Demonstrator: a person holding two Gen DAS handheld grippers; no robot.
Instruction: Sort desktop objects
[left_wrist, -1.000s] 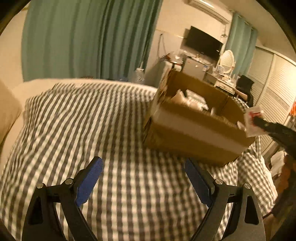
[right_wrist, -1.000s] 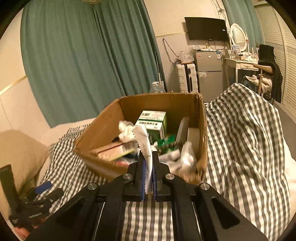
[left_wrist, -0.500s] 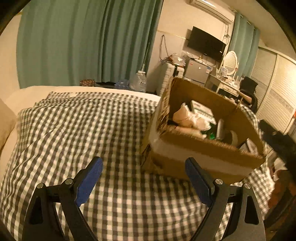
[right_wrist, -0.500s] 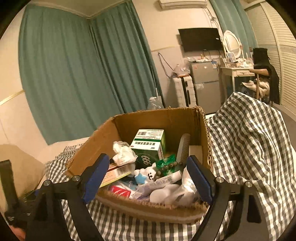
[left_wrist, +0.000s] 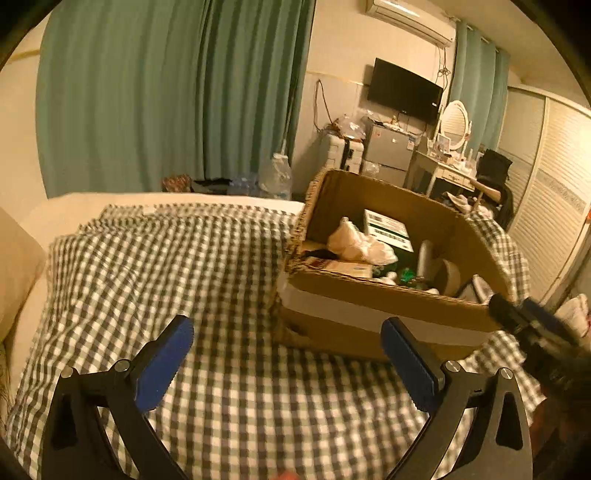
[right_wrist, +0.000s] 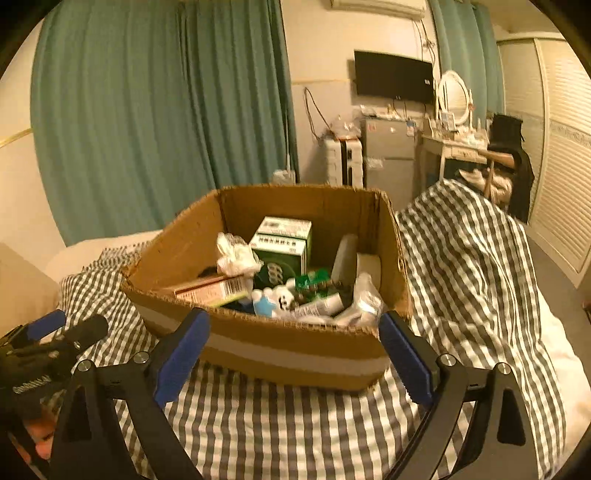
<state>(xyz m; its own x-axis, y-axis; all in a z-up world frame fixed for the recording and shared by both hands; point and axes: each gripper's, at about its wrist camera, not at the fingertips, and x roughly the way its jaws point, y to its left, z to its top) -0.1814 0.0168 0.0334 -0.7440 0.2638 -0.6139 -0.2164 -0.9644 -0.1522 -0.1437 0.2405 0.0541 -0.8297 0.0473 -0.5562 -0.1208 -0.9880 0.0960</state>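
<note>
left gripper (left_wrist: 286, 363): fingers spread wide, nothing between them, above the checkered bedcover (left_wrist: 177, 280)
right gripper (right_wrist: 295, 354): spread wide, holding nothing
cardboard box (right_wrist: 295, 347): just ahead of the right gripper, ahead-right of the left one
box contents: green carton (right_wrist: 284, 245), crumpled white bag (right_wrist: 236, 256), tube (right_wrist: 317, 306)

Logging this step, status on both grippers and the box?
Left gripper open, empty, over checked cover. Right gripper open, empty, facing cardboard box. Box full of sorted items. Nothing in the way.
</note>
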